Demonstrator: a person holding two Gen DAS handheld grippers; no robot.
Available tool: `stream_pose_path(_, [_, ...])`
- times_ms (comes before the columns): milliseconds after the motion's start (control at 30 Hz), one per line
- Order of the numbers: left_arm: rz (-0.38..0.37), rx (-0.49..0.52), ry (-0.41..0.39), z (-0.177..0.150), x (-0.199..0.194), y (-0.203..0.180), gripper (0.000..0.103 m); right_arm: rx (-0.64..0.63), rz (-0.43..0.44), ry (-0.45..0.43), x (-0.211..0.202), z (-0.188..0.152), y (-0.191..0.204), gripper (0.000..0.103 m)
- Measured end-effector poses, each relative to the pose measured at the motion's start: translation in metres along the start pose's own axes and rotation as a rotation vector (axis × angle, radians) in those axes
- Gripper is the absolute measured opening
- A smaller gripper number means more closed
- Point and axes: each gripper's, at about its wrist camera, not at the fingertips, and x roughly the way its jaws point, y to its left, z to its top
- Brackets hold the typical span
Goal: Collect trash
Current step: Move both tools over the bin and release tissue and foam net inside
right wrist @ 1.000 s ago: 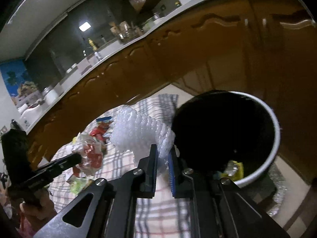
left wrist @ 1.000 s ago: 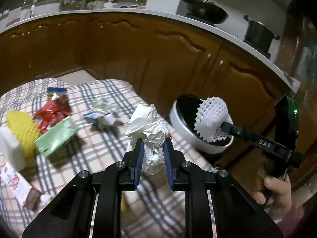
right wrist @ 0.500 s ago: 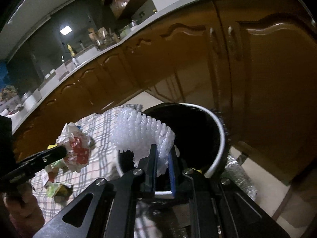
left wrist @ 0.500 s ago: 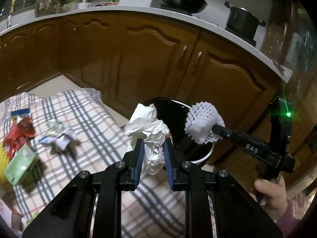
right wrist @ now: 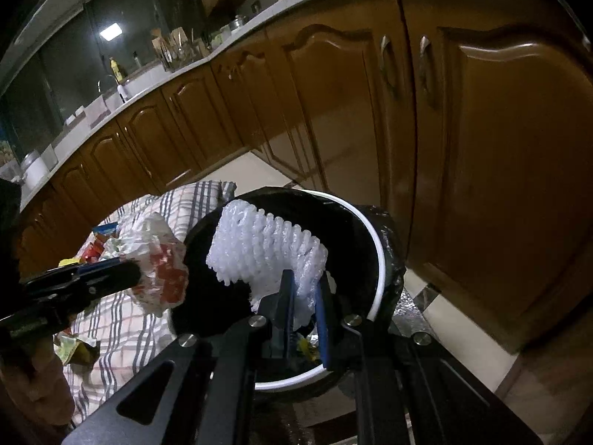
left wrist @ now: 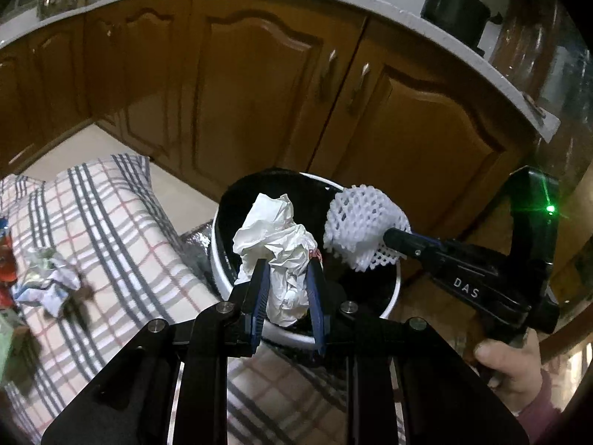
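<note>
My left gripper (left wrist: 285,272) is shut on a crumpled white paper wad (left wrist: 276,237) and holds it over the near rim of the bin. The bin (left wrist: 393,298) is white-rimmed with a black liner. My right gripper (right wrist: 304,283) is shut on a white foam fruit net (right wrist: 259,248) and holds it above the bin's opening (right wrist: 380,256). The right gripper (left wrist: 393,239) with the net (left wrist: 361,222) also shows in the left wrist view. The left gripper (right wrist: 137,274) with the wad (right wrist: 159,263) shows in the right wrist view.
A checked cloth (left wrist: 111,230) on the floor left of the bin carries more trash: a crumpled wrapper (left wrist: 44,282) and red packets (right wrist: 92,248). Brown kitchen cabinets (left wrist: 259,85) stand close behind the bin. A yellow scrap (right wrist: 305,345) lies inside the bin.
Both grippers have moved from over the cloth toward the bin with their loads. The paper wad and the foam net now hang over the bin's opening.
</note>
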Motion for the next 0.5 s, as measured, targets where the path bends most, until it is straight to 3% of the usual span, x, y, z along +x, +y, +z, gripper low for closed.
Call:
stream_pose_path(167, [-0.002, 0.000, 0.036, 0.003, 0.016, -0.002, 0.021, -0.006, -0.008, 0.029, 0.009, 0.004, -0.005, 0.015])
stream_pose_path(267, [0.001, -0.010, 0.061, 0.003, 0.024, 0.000, 0.030, 0.007, -0.013, 0.039, 0.013, 0.004, -0.009, 0.024])
stream_pose_path(300, [0.000, -0.014, 0.067, 0.003, 0.026, 0.000, 0.035, 0.014, -0.010, 0.040, 0.012, 0.005, -0.010, 0.037])
stream_pose_path(333, [-0.008, -0.021, 0.071, 0.003, 0.027, 0.000, 0.041, 0.024, -0.003, 0.035, 0.011, 0.004, -0.012, 0.043])
stream_pose_path(433, [-0.004, -0.033, 0.068, 0.003, 0.028, 0.000, 0.059, 0.038, 0.007, 0.025, 0.009, 0.004, -0.014, 0.047])
stream_pose_path(500, [-0.006, -0.041, 0.057, 0.002, 0.025, 0.001, 0.059, 0.050, 0.016, 0.017, 0.007, 0.003, -0.016, 0.048])
